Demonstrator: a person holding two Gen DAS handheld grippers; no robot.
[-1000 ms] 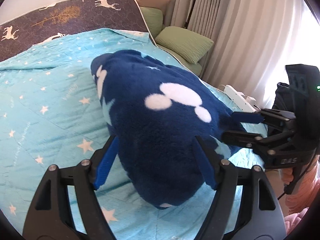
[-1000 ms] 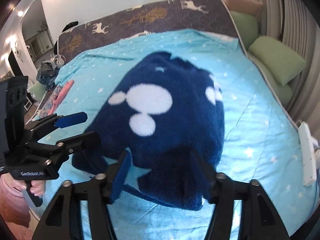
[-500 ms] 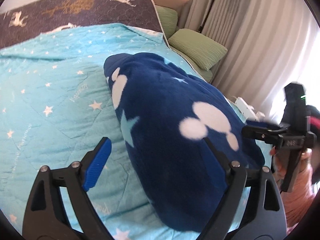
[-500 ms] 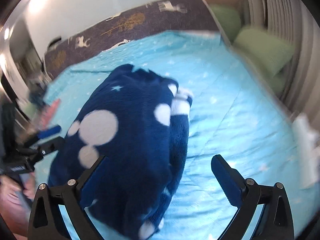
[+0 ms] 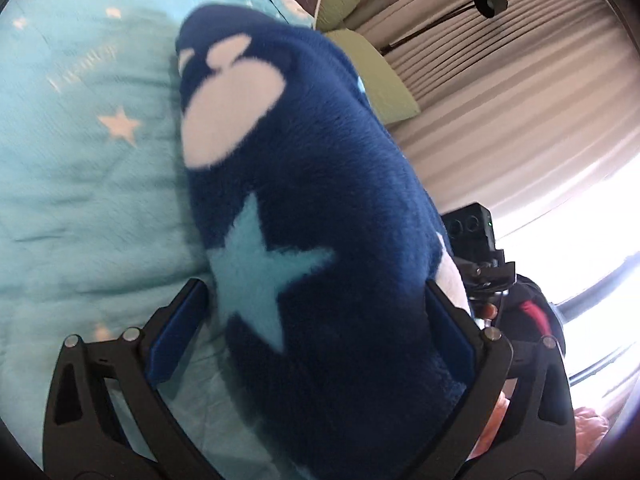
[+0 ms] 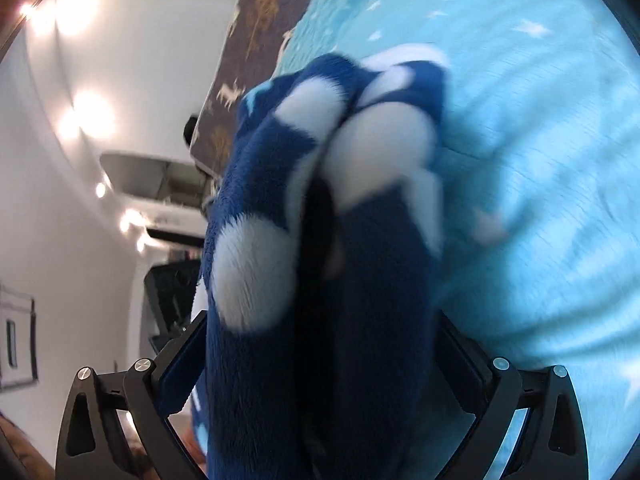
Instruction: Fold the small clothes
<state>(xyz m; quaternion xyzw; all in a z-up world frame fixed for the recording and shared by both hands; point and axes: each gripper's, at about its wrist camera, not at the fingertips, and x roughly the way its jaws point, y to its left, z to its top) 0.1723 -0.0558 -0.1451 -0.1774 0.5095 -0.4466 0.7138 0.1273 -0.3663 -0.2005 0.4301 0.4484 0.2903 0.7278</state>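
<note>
A turquoise bedspread (image 5: 80,184) printed with white stars is covering the bed and filling the left half of the left wrist view and the right half of the right wrist view (image 6: 552,184). Along its far edge a dark brown headboard panel (image 6: 248,60) with deer and tree figures is showing. Beyond the bed's side edge, pale pleated curtains (image 5: 500,92) are hanging, with a green pillow (image 5: 384,80) lying just beside that edge and a black lamp (image 5: 490,2) leaning in front of the curtains.

The navy fleece garment (image 5: 320,208), patterned with white blobs and a light blue star, is bunching up in a thick roll over the bedspread, running from the near edge of the bed toward the headboard. In the right wrist view the same garment (image 6: 320,280) is folding double, two layers pressing together with a dark crease between them; the picture is blurred here.

The left gripper (image 5: 316,320) is clamping on the near end of the garment, its blue pads (image 5: 176,332) pressing against the fleece on both sides. The right gripper (image 6: 320,344) is likewise squeezing the doubled fabric, its fingers (image 6: 180,356) sitting against either side of the fold. The right gripper's body (image 5: 480,248) is peeking out just behind the garment in the left wrist view.
</note>
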